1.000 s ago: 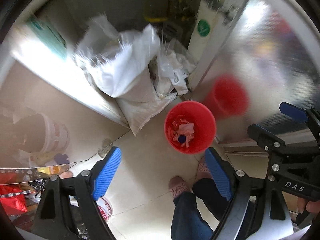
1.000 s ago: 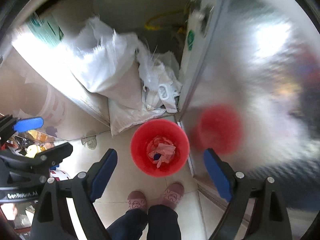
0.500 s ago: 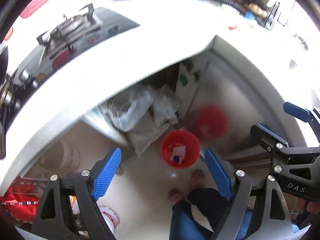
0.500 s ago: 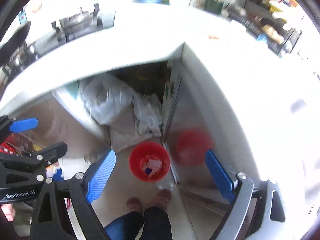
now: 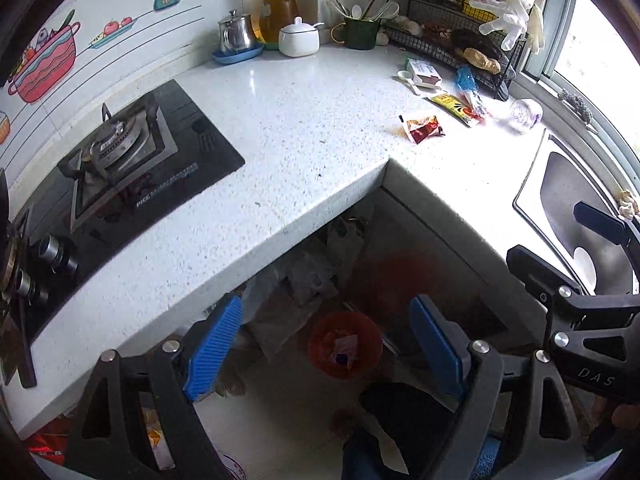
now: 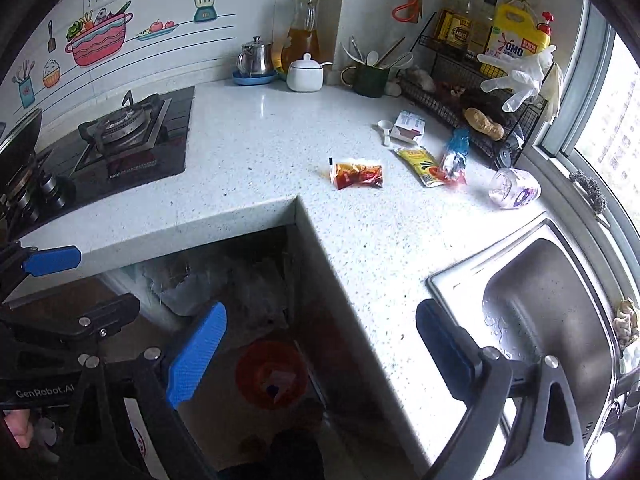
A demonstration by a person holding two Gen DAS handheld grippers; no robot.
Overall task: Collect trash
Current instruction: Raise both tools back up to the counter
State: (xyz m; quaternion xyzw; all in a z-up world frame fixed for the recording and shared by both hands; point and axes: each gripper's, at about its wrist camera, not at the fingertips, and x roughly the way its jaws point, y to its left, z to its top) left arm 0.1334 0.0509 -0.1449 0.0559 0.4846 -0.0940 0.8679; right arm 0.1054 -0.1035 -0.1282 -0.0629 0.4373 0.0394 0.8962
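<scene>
Up above the red bin [image 5: 344, 346], left claw [image 5: 326, 346] gapes empty (right claw [image 6: 320, 354] opening, empty).

- Bin [image 6: 272, 376] stands on the floor, below and between the right claw [image 6: 320, 356] fingers.
- Sachet [image 6: 356, 175] lies on the counter [image 6: 260, 152] beyond the claw; sink [image 6: 540, 300] to its right, stove [image 6: 128, 128] far left.
</scene>
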